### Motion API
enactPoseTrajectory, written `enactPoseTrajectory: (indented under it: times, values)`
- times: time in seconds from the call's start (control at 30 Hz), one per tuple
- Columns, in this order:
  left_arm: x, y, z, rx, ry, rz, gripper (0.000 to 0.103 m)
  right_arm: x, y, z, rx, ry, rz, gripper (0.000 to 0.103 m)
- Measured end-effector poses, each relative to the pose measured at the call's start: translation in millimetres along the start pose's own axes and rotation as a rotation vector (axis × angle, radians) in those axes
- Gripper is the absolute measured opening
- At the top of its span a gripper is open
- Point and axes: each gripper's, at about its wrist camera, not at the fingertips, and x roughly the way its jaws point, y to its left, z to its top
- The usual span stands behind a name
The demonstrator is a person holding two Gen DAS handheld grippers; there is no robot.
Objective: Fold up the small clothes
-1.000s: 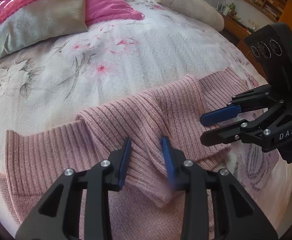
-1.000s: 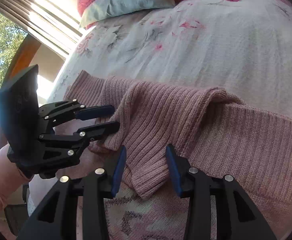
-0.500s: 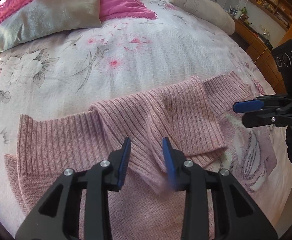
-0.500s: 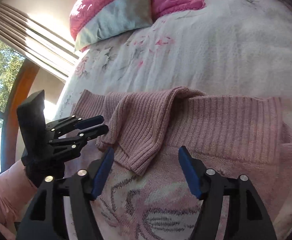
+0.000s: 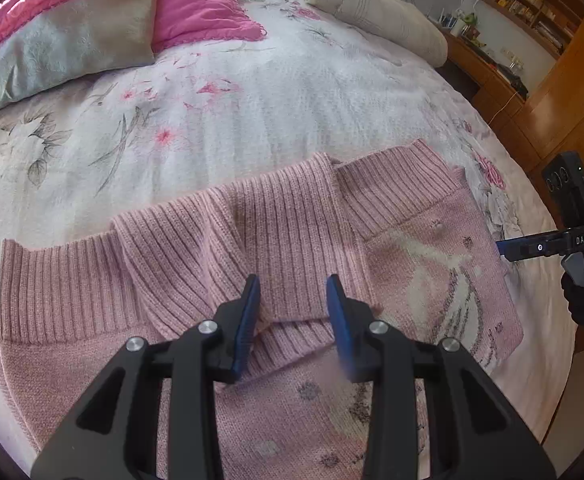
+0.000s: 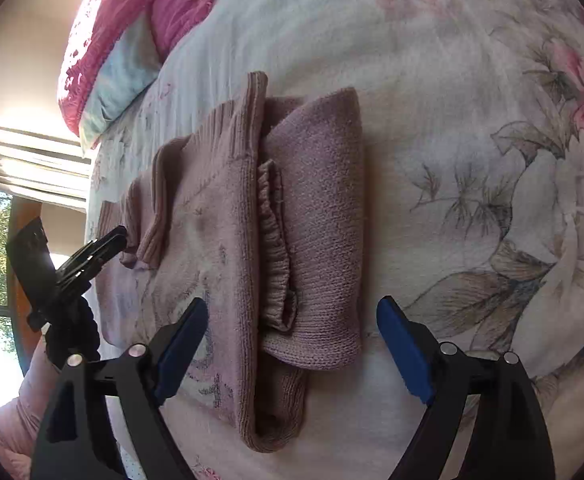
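Sweater (image 6: 220, 248) lay lengthwise ahead of the right gripper (image 6: 292, 352), at frame centre.
Right fingers (image 6: 180, 344) spread wide, empty; left gripper (image 5: 294, 316) fingers apart over the cuffs.

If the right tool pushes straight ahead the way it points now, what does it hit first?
Most likely the folded pink sweater: the open right tool points along its side edge, fingers straddling the layered fold. Depth is unclear, so it may skim over the knit before reaching the floral bedspread.
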Motion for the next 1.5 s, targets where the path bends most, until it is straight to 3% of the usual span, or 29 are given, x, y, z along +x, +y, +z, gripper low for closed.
enactPoseTrajectory:
  times: [0.1, 0.17, 0.23, 0.53, 0.73, 0.8, 0.87, 0.97, 1.1, 1.2, 1.3, 1.43, 1.5]
  values:
    - [12, -3, -4, 0.002, 0.036, -0.007, 0.034, 13, -6, 4, 0.010, 0.000, 0.004, 0.087]
    - [21, -3, -6, 0.001, 0.067, -0.001, 0.034, 14, -5, 8, 0.012, -0.013, 0.016, 0.082]
    - [26, -2, -8, -0.004, 0.074, -0.002, 0.034, 15, -1, 11, 0.001, -0.010, 0.025, 0.053]
    - [33, 7, -8, -0.041, 0.078, -0.034, 0.034, 18, 2, 9, -0.011, -0.013, 0.029, 0.033]
    - [36, 12, -7, -0.061, 0.081, -0.052, 0.034, 16, -4, 5, 0.047, -0.017, 0.107, 0.027]
    - [33, 16, -6, -0.086, 0.084, -0.071, 0.034, 6, 2, 2, 0.052, -0.033, 0.182, 0.025]
    - [22, 22, -5, -0.124, 0.076, -0.111, 0.034, -11, 22, -2, 0.021, -0.054, 0.270, 0.025]
    - [-7, 31, -8, -0.157, 0.025, -0.172, 0.035, -27, 74, -7, -0.092, -0.064, 0.313, 0.024]
    - [-42, 50, -16, -0.187, -0.029, -0.166, 0.037, -20, 147, -5, -0.220, -0.041, 0.336, 0.024]
    - [-63, 66, -22, -0.208, -0.058, -0.152, 0.038, -2, 190, 4, -0.262, -0.015, 0.379, 0.011]
    - [-78, 85, -30, -0.256, -0.075, -0.165, 0.041, 31, 229, 14, -0.324, 0.034, 0.297, 0.011]
    - [-85, 107, -41, -0.314, -0.075, -0.166, 0.041, 88, 249, 14, -0.371, 0.131, 0.172, 0.012]
    - [-85, 113, -46, -0.332, -0.070, -0.176, 0.041, 115, 246, 12, -0.348, 0.182, 0.152, 0.025]
